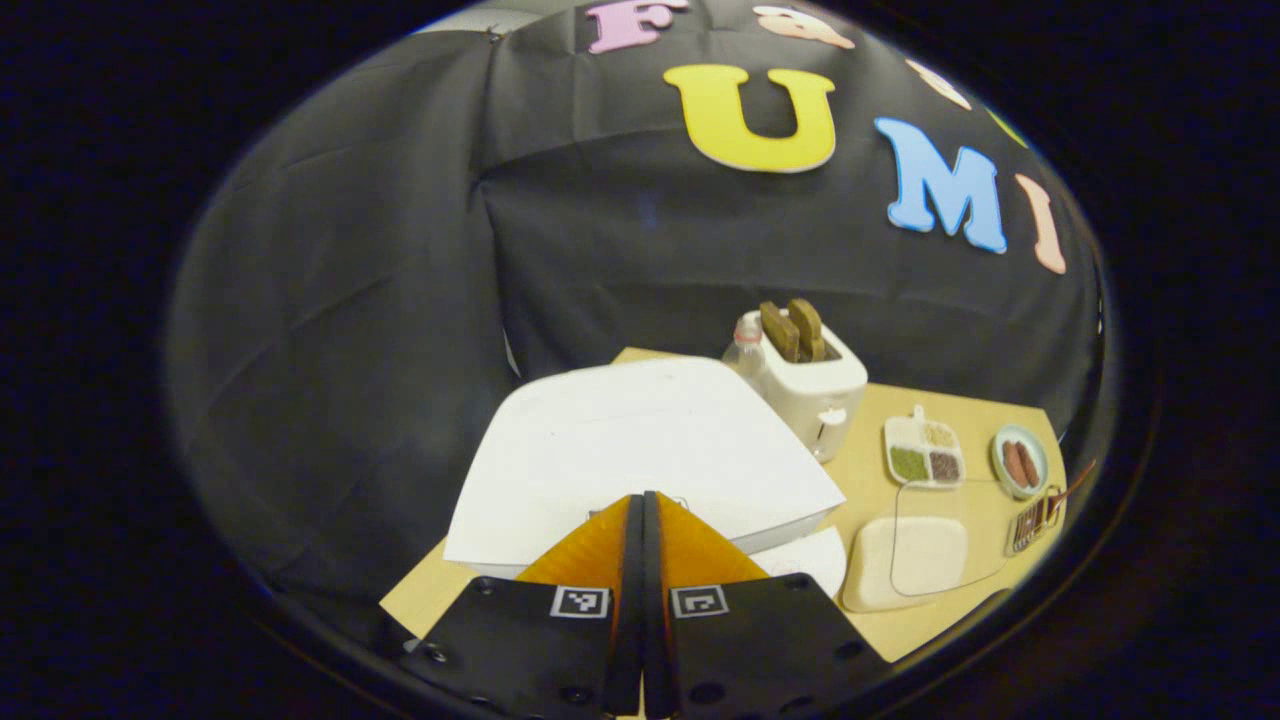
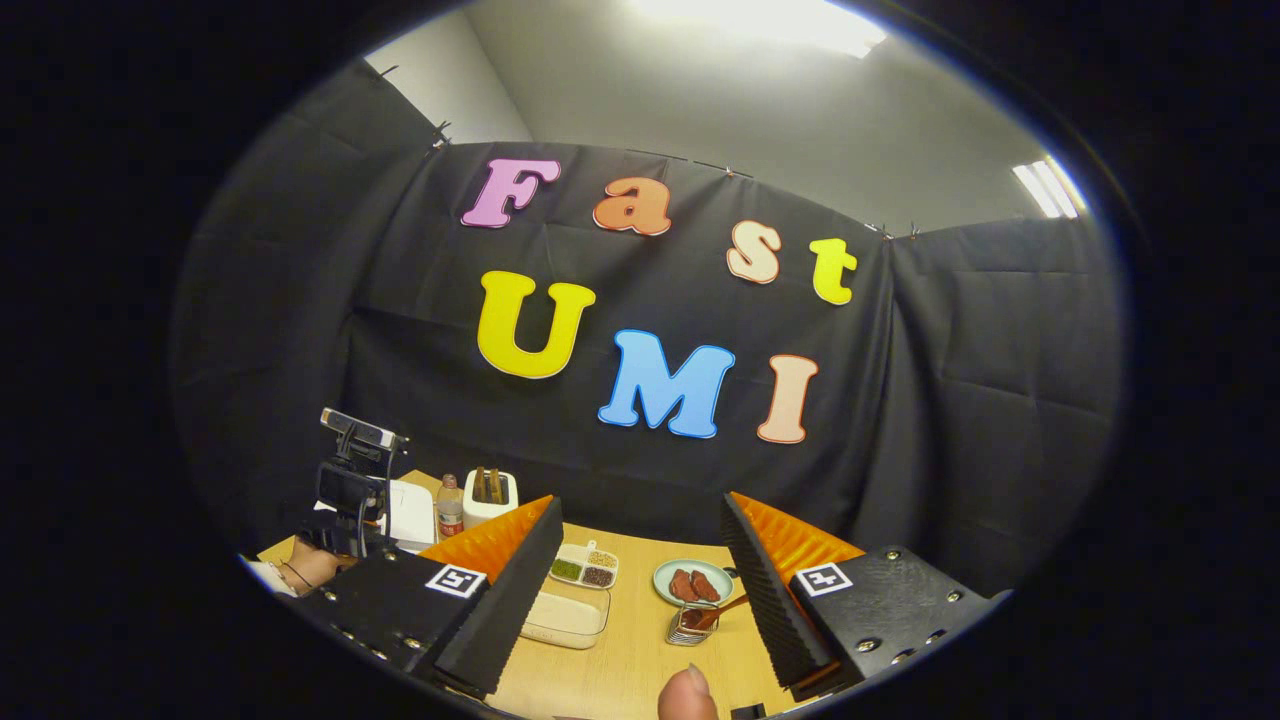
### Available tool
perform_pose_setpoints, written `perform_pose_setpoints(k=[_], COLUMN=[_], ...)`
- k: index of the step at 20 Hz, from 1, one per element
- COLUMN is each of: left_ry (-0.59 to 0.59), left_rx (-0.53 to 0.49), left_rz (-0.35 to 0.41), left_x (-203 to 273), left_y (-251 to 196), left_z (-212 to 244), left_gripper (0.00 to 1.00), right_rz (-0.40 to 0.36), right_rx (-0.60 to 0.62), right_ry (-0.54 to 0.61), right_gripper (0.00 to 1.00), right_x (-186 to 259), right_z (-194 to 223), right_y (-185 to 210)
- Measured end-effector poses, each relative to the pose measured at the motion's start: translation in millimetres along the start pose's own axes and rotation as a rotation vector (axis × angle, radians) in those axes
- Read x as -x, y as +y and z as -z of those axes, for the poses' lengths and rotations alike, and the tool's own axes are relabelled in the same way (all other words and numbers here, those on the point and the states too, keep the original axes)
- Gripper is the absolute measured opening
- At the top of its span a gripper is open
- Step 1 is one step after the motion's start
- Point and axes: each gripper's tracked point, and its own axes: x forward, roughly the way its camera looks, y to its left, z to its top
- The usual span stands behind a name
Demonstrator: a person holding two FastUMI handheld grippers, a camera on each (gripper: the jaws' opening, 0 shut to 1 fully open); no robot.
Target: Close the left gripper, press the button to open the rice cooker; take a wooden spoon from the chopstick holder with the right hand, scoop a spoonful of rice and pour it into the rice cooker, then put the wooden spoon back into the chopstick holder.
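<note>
Jaws: left gripper (image 1: 641, 530) closed tight, empty; right gripper (image 2: 640, 570) wide apart, empty.
Step one in hand: left tips sit just over the front edge of the white rice cooker (image 1: 640, 450), lid still down. Next: press its button, hidden under the tips. Wooden spoon (image 2: 722, 611) waits in the chopstick holder (image 2: 685, 628) on the bench (image 2: 620, 660).

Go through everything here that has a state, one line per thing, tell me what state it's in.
Rice cooker: lid closed.
Left gripper: shut, empty, over the cooker lid.
Right gripper: open, empty.
Toaster: two slices standing in its slots.
Wooden spoon: resting in the chopstick holder.
</note>
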Motion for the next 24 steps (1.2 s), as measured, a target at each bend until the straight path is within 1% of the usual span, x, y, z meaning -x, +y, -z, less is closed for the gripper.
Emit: perform_pose_setpoints(k=[2, 4, 5, 8, 10, 13, 16, 20, 23, 24], left_ry=[-0.101, -0.168, -0.157, -0.130, -0.132, -0.153, -0.160, -0.181, -0.191, -0.193], left_rx=[-0.042, -0.056, -0.040, -0.017, 0.003, -0.011, -0.016, -0.027, -0.011, -0.012], left_rz=[-0.036, -0.042, -0.028, -0.028, -0.013, -0.013, 0.009, 0.037, 0.051, 0.056], left_x=[16, 31, 35, 42, 51, 70, 85, 104, 120, 125], left_y=[10, 12, 9, 15, 15, 18, 15, 10, 9, 9], left_z=[-30, -53, -54, -42, -38, -34, -31, -35, -37, -35], left_gripper=[0.09, 0.08, 0.08, 0.08, 0.09, 0.08, 0.08, 0.09, 0.09, 0.07], right_rz=[-0.010, -0.017, -0.017, -0.010, -0.002, 0.009, 0.025, 0.073, 0.100, 0.111], right_rx=[-0.014, -0.024, -0.026, -0.029, -0.037, -0.054, -0.078, -0.098, -0.090, -0.079], right_ry=[0.006, 0.009, 0.005, -0.004, -0.003, 0.001, 0.004, 0.009, 0.015, 0.026], right_gripper=[0.96, 0.96, 0.97, 0.96, 0.96, 0.97, 0.97, 0.97, 0.97, 0.96], right_x=[2, 6, 8, 15, 20, 29, 35, 41, 35, 30], right_z=[3, 3, 2, 2, 4, 7, 9, 17, 27, 34], right_y=[2, 3, 1, -5, -10, -19, -27, -47, -62, -67])
